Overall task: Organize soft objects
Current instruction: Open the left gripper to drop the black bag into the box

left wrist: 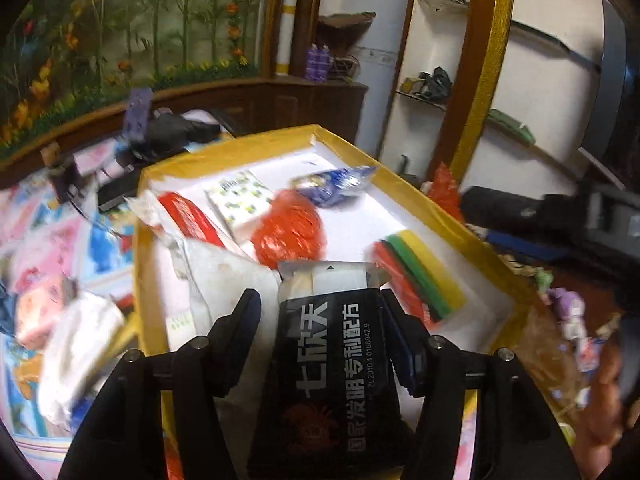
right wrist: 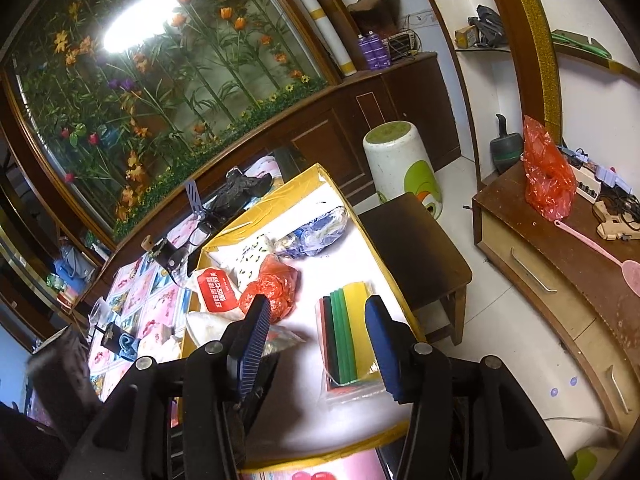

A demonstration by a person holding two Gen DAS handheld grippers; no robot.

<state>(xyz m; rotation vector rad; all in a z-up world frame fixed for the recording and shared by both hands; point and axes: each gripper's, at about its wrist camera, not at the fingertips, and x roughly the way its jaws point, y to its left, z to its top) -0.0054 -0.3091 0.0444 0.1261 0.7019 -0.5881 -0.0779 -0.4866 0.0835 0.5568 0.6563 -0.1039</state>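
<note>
A yellow-rimmed tray (left wrist: 224, 148) (right wrist: 248, 220) with a white floor holds the soft things. My left gripper (left wrist: 318, 300) straddles a black packet (left wrist: 332, 360) with white print. Its right pad lies against the packet and its left pad stands clear, so the jaws are open. My right gripper (right wrist: 316, 302) hangs open over the tray floor, beside a bagged stack of red, green and yellow sponges (right wrist: 344, 336) (left wrist: 420, 280). Further back lie a red plastic bag (left wrist: 290, 228) (right wrist: 272, 288), a blue-and-white packet (left wrist: 336, 184) (right wrist: 316, 232) and a red packet (left wrist: 188, 212) (right wrist: 214, 288).
A white cloth (left wrist: 224, 276) and a patterned tissue pack (left wrist: 240, 196) fill the tray's left side. A floral tablecloth (left wrist: 60, 240) with clutter lies left of the tray. A dark stool (right wrist: 416, 248), a white bin (right wrist: 400, 160) and a wooden cabinet (right wrist: 560, 280) stand to the right.
</note>
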